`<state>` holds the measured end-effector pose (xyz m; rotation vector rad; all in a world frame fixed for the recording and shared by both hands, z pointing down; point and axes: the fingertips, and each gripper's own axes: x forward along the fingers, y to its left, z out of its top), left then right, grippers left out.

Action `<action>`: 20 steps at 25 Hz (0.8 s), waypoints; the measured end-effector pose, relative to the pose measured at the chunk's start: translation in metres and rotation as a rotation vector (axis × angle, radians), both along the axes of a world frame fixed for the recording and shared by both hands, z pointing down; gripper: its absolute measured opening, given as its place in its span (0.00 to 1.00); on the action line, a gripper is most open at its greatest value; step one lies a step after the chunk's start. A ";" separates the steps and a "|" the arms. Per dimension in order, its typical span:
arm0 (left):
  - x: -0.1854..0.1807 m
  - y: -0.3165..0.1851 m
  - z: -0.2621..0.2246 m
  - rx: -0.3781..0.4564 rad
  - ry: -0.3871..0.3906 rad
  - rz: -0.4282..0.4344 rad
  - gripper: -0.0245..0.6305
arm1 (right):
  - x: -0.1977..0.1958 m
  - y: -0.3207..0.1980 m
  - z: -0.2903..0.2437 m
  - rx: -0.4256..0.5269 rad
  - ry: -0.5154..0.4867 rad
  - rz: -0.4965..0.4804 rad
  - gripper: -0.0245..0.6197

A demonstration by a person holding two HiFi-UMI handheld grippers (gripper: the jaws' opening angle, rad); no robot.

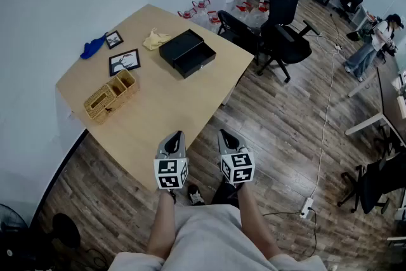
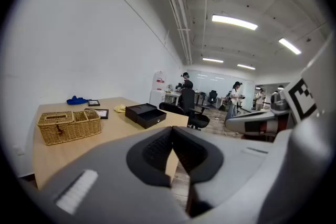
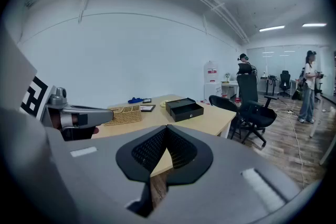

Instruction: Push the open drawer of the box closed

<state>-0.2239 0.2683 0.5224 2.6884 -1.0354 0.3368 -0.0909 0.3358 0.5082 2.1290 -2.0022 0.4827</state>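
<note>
Open-plan office, wood-plank floor, pale wall on the left. A light wooden worktop (image 1: 158, 111) stands angled to the head view.

Along the worktop's far-left edge:
- blue cloth (image 1: 93, 46)
- small frame (image 1: 114, 39)
- larger frame (image 1: 124, 61)

Wicker basket (image 1: 110, 96) sits near the left corner. Yellow cloth (image 1: 154, 40) lies by the far corner, just beside the black box (image 1: 181, 44).

The box sits toward the far corner, close to the worktop's right edge. Its drawer (image 1: 199, 61) is pulled out toward that edge, with a small knob on the front (image 3: 191, 111).

Left claw (image 1: 178, 135): jaws together, nothing held. It is by the worktop's near edge, well apart from the box. Right claw (image 1: 223, 134): jaws likewise together and empty, just off that edge over the floor. Black office chairs (image 1: 282, 22) stand beyond the right edge.

Handling (judgement): the box looks rigid and light, so it will probably skate on the smooth worktop if shoved. No grip is needed. Press closed claw tips flat on the drawer front beside the knob, pushing square to the slide. The other claw could brace the box's back wall.

Unclear:
- how far out the drawer is
- what the drawer holds, if anything
- the box's rear face, which no view shows
- the pictures in the frames, too small to read
</note>
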 end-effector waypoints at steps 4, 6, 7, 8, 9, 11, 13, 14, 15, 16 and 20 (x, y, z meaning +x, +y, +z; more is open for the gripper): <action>0.002 -0.001 -0.001 0.002 -0.001 0.007 0.12 | 0.001 0.000 0.000 0.001 0.003 0.000 0.04; 0.002 -0.002 0.000 -0.007 0.007 0.009 0.12 | 0.001 0.000 0.001 0.000 0.007 -0.003 0.04; 0.003 -0.002 0.000 -0.016 0.015 0.009 0.12 | 0.001 0.000 0.001 -0.002 0.011 -0.004 0.04; 0.004 -0.003 0.000 -0.024 0.024 0.009 0.12 | 0.002 0.001 0.001 -0.002 0.014 -0.001 0.04; 0.005 -0.004 0.001 -0.031 0.031 0.008 0.12 | 0.006 0.001 0.001 0.001 0.013 0.007 0.04; 0.008 -0.007 0.002 -0.036 0.034 0.003 0.12 | 0.015 0.003 0.001 0.013 -0.015 0.038 0.04; 0.011 -0.010 0.003 -0.033 0.030 -0.006 0.12 | 0.025 0.004 0.001 0.028 -0.066 0.058 0.04; 0.013 -0.012 0.004 -0.032 0.030 -0.011 0.12 | 0.031 0.004 0.001 0.036 -0.091 0.065 0.04; 0.015 -0.014 0.004 -0.033 0.033 -0.016 0.12 | 0.036 0.003 0.001 0.041 -0.112 0.072 0.04; 0.017 -0.016 0.005 -0.034 0.035 -0.021 0.12 | 0.041 0.002 0.003 0.043 -0.128 0.080 0.04; 0.029 -0.029 0.007 -0.038 0.036 -0.044 0.12 | 0.062 -0.008 0.009 0.030 -0.126 0.089 0.04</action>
